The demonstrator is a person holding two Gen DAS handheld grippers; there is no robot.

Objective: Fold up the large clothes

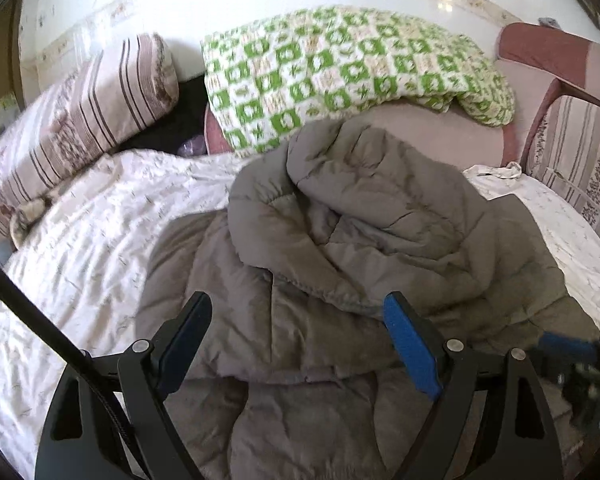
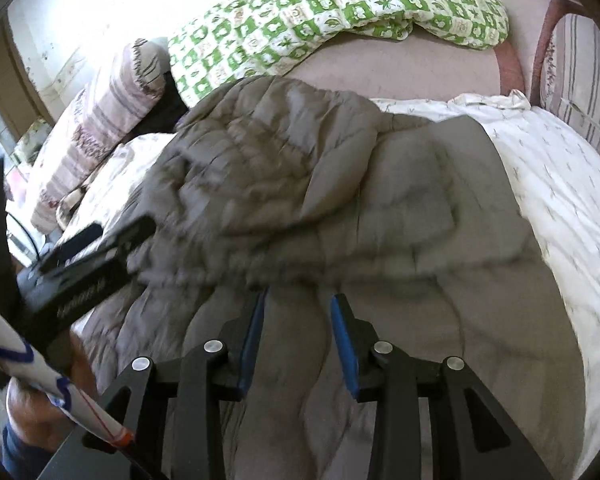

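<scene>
A puffy grey quilted jacket (image 1: 340,240) is spread on a white sheet (image 1: 80,260). Both the left gripper (image 1: 298,306) and the right gripper (image 2: 298,300), at six o'clock, are held apart, nothing clamped.

Both wrist views look steeply down, close over the grey quilted jacket (image 1: 340,240), sharing the green-patterned quilt (image 2: 332,12) across the frame top.
</scene>
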